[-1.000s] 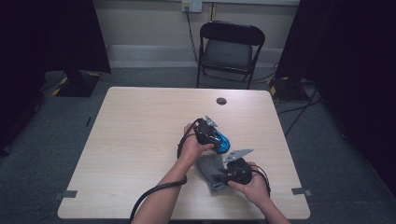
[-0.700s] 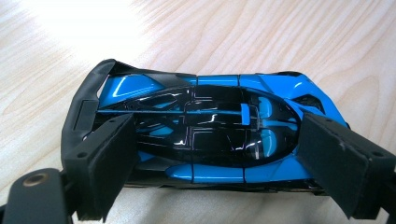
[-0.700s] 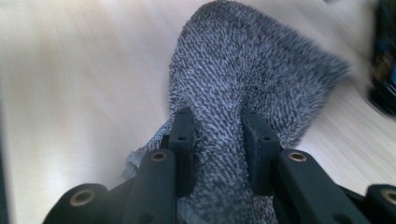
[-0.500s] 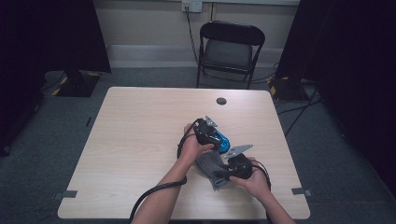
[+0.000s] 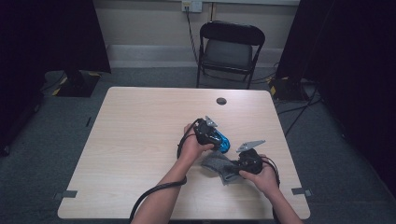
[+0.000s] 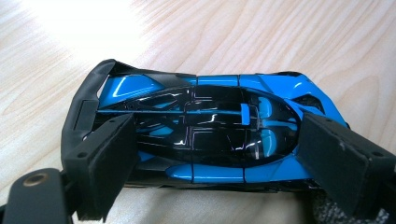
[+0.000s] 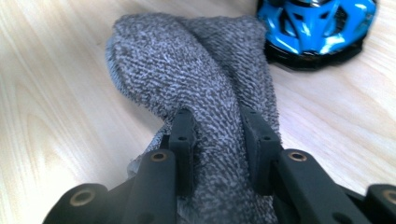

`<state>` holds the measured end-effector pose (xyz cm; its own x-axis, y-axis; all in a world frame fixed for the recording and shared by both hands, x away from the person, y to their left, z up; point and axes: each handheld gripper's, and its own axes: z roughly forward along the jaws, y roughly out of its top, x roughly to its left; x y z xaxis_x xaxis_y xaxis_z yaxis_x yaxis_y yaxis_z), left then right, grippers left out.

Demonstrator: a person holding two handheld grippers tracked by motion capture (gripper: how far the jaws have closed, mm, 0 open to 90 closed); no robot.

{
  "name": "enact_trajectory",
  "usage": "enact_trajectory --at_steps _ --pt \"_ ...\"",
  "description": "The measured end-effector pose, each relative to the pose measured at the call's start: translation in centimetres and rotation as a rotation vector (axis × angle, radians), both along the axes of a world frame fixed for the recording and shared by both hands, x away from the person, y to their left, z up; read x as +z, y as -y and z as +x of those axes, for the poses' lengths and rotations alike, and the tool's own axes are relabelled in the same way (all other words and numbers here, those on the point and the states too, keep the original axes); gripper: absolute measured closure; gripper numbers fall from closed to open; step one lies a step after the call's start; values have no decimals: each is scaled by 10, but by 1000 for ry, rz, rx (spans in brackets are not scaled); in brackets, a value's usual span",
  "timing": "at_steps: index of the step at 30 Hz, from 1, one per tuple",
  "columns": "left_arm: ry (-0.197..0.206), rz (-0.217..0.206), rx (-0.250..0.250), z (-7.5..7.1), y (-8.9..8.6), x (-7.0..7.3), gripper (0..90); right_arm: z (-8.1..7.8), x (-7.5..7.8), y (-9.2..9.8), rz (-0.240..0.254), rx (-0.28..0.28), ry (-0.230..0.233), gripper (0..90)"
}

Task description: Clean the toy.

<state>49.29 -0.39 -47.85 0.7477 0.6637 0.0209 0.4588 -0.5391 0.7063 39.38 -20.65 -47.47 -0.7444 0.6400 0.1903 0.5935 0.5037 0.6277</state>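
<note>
Toy car, blue and black, glossy hard shell. It lies lengthwise between the left tool's pads, wing end against the left pad, nose end against the right pad. Jaws stand wide and clamp the car end to end. It sits low on the table; whether the wheels touch the wood I cannot tell from this angle.

Handling, as a judgement: light, rigid, slick paint. The rear wing and thin body edges look like the weak points. An end-to-end grip risks slipping off the sloped nose; a hold across the flat flanks amidships would likely be surer.

Cloth, grey terry, soft and limp. The right tool has it bunched between nearly closed jaws, a fold rising ahead of the tips. The car's nose lies beyond that fold, up and to the right of the tool. Cloth will drape and drag, so it is best gathered in a thick wad.

High view: left tool and car just ahead of the right tool, cloth between the hands. A small dark disc lies well beyond both.
</note>
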Motion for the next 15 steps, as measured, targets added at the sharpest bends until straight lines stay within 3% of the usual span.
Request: enact_trajectory --at_steps 15 --pt "2 -1 -1 0 0 0 122 7 0 18 -8 -50 15 694"
